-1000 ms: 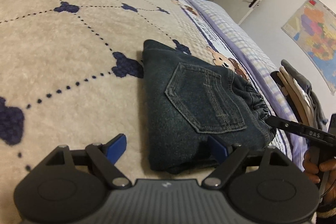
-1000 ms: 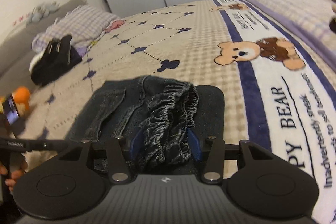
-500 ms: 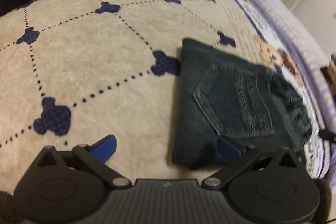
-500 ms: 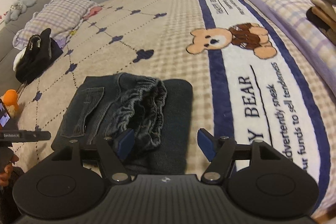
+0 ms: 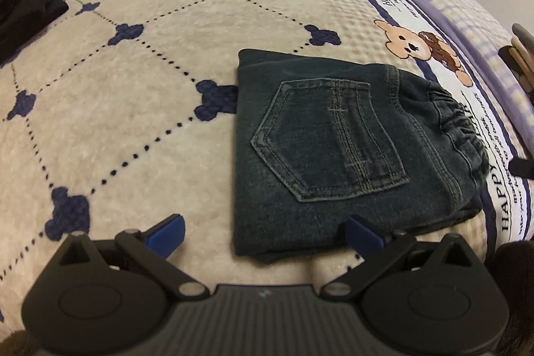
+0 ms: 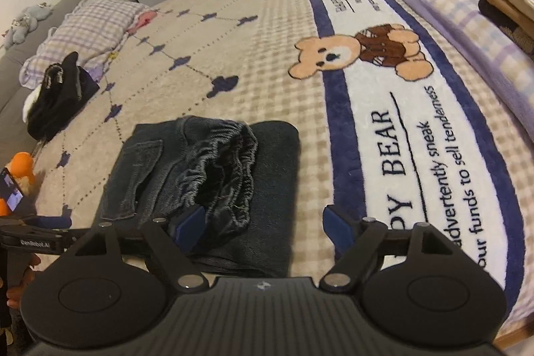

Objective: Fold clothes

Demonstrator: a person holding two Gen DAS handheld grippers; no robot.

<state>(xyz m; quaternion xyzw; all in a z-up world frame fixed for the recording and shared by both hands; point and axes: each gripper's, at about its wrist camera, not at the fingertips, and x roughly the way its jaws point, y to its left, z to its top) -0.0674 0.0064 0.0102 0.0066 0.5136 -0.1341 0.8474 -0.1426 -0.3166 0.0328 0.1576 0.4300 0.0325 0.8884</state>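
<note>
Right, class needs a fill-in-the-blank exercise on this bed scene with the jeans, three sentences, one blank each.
1. The folded jeans lie on a blanket printed with a teddy ____.
2. The jeans' top face shows a stitched back ____.
3. The left gripper has its jaws ____, gripping nothing.

Missing words: bear; pocket; open

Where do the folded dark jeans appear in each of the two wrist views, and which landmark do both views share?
Left wrist view: the folded jeans lie right of centre, back pocket facing up.
Right wrist view: the folded jeans lie left of centre, elastic waistband on top.
Shared landmark: the printed teddy bear on the blanket.
</note>
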